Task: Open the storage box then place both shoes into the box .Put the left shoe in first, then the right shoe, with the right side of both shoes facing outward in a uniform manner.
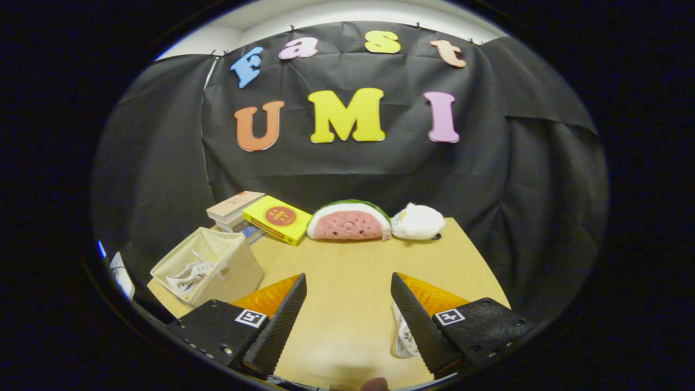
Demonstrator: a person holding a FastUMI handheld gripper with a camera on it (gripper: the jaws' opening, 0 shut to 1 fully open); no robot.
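Far left, near the table's edge: open cream fabric storage box (209, 270), lid off or folded away, with one white shoe (190, 276) with blue-and-red printed side lying inside; lettering on that side too blurred to read. Behind the box, at the far left of the pale wooden table (347, 282): a short stack of books (234, 209) and a flat yellow box with a red round label (277, 218), its writing illegible. Centre, at the far edge: a plush watermelon slice (349, 221), then a white soft toy (418, 221) touching its right end. Near centre: gripper (347, 309) released, fingers wide apart, nothing between them, bare tabletop ahead. Right, just beside and partly behind the right finger: second white shoe (403, 336), markings unreadable. Judged progress: box opened, first shoe in; second shoe yet to be grasped and placed.
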